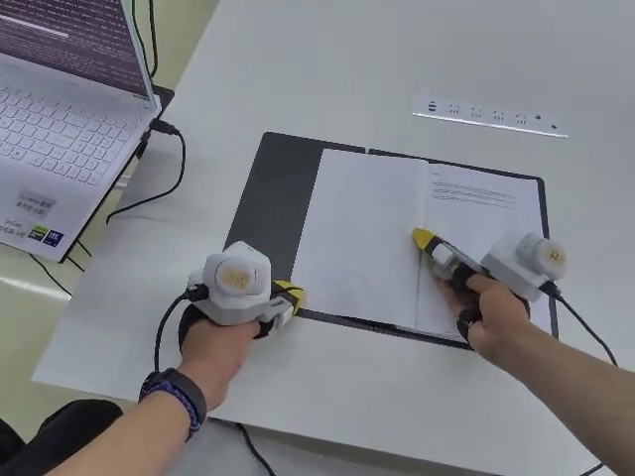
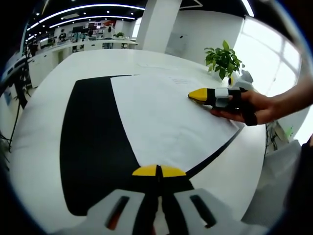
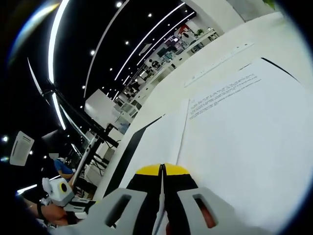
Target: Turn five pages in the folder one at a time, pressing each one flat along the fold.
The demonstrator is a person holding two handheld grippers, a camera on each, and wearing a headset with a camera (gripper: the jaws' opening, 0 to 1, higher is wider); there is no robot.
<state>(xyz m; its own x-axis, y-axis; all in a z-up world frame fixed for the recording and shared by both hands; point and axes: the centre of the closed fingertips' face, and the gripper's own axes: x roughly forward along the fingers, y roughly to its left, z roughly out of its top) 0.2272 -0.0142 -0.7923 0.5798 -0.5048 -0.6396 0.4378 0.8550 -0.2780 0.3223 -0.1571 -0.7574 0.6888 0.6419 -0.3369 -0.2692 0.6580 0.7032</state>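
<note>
A black folder lies open on the white table, with a blank turned page on its left half and a printed page on its right. My right gripper is shut, its yellow tips resting on the paper at the fold. In the right gripper view the shut tips sit on the printed page just right of the fold. My left gripper is shut at the folder's near left corner; in the left gripper view its tips press on the black cover.
A white laptop with a black cable sits at the far left, beside the table's edge. A white power strip lies beyond the folder. The other gripper and hand appear in the left gripper view.
</note>
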